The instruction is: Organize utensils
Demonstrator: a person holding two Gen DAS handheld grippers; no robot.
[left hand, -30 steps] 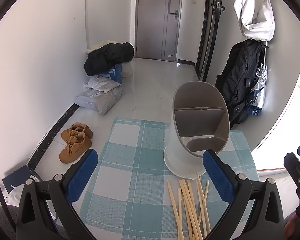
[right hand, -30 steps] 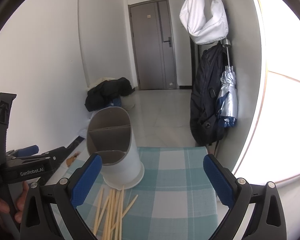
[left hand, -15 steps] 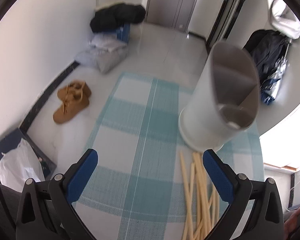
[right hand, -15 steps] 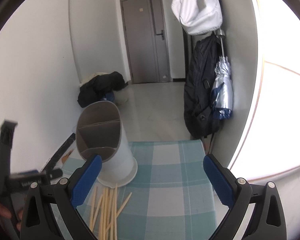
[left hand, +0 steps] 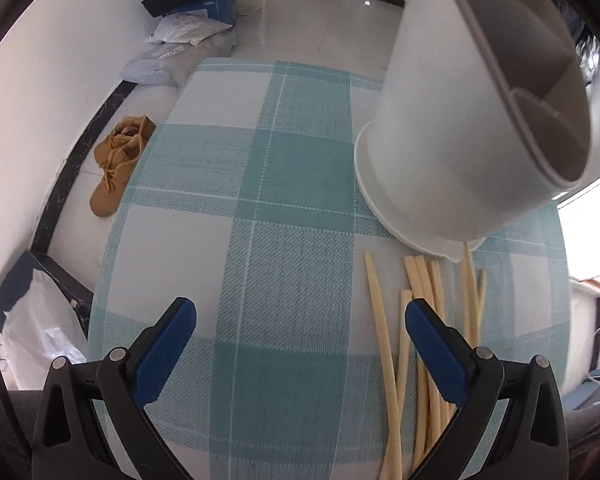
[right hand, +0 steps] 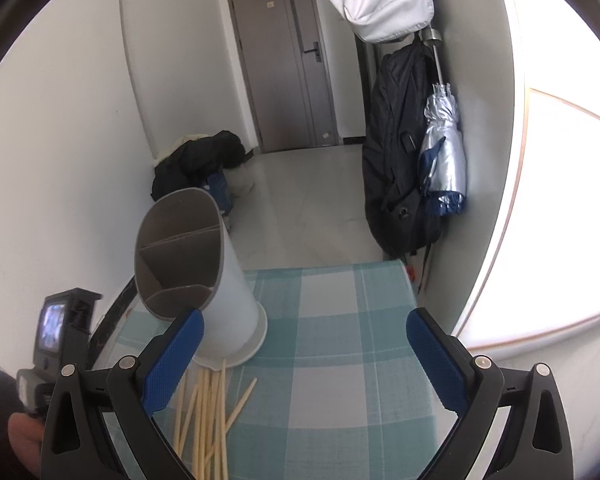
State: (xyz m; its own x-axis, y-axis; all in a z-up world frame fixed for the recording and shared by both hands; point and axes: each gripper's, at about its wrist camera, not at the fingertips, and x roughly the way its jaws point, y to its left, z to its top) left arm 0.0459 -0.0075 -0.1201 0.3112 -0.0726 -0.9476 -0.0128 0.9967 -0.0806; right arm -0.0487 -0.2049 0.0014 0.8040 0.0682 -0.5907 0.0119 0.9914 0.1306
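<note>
- Both claws stand wide open and grip nothing: my left claw [left hand: 300, 320] hovers over the checked worktop [left hand: 260, 200], my right claw [right hand: 302, 334] sits higher and looks across it.
- Chopsticks [left hand: 424, 320] lie loose just right of the left claw's centre, one under its right finger [left hand: 436, 352], long axes running away from me toward the holder [left hand: 452, 152].
- I judge the left claw nearer; closing across the sticks looks workable.
- Holder stands at the sticks' far tips; some tips seem to touch its base.
- Near ends are cut off by the frame and hidden behind the fingers, so I cannot count them; overlaps are hard to read.
</note>
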